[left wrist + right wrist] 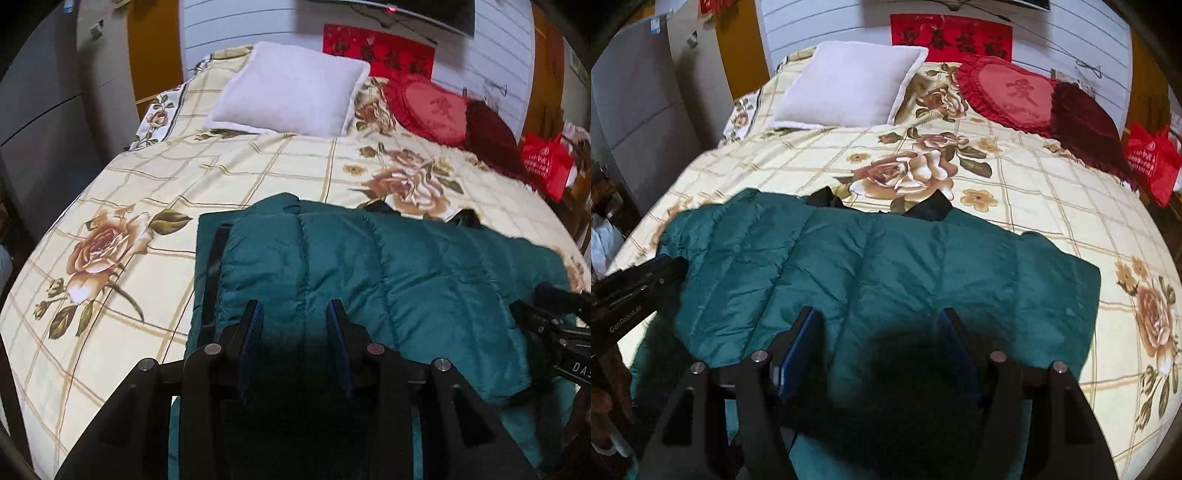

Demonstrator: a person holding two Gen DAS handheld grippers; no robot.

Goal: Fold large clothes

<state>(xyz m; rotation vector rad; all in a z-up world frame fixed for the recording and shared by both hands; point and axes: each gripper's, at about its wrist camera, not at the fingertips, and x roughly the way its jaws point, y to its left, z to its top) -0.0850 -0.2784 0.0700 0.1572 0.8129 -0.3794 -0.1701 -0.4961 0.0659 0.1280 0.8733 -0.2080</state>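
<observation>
A teal quilted jacket (369, 266) lies folded flat across the near part of the flowered bed cover (155, 177). Black lining pieces (931, 208) stick out at its far edge. My left gripper (295, 314) hovers over the jacket's left part, jaws apart, with only the fabric below showing in the gap. In the right wrist view the jacket (886, 266) spreads wide, and my right gripper (879, 325) stands open above its near middle with nothing pinched. Each gripper shows in the other's view: the right gripper (557, 321) at the jacket's right end, the left gripper (639, 284) at its left end.
A white pillow (291, 92), a red heart cushion (432, 110) and a dark red cushion (491, 136) lie at the head of the bed. A red bag (546, 162) stands at the right side. Grey cabinets (40, 92) line the left wall.
</observation>
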